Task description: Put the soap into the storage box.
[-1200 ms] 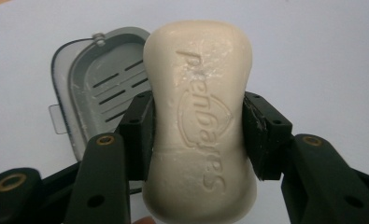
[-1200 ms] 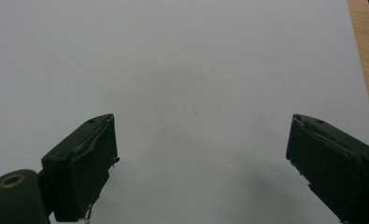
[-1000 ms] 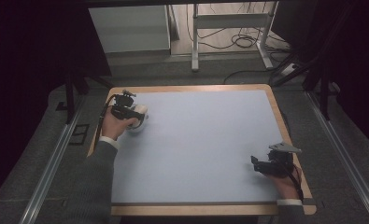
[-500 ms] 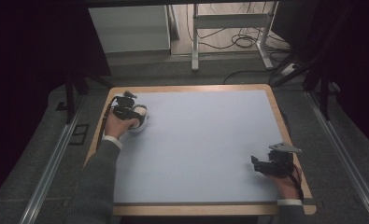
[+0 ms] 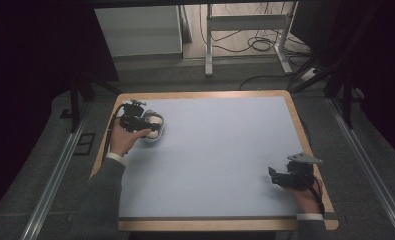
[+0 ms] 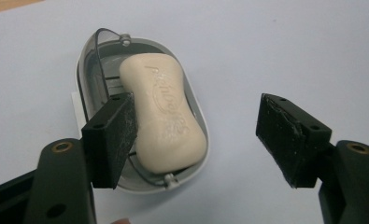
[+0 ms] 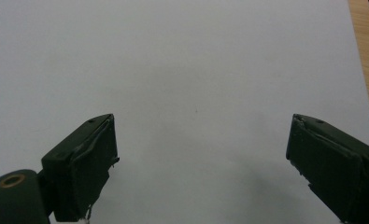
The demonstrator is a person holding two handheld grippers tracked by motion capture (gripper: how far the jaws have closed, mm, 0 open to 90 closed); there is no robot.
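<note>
While soap dish (image 5: 154, 128) hugs the mat's corner, left claw (image 6: 196, 135) gapes.

soap (image 6: 166, 112): matt, waxy | dish (image 6: 86, 70): glossy plastic, probably | mat (image 5: 225, 150): smooth, matt | table edge (image 5: 305, 130): wood

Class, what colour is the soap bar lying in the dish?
Cream: the soap shows best in the left gripper view.
</note>
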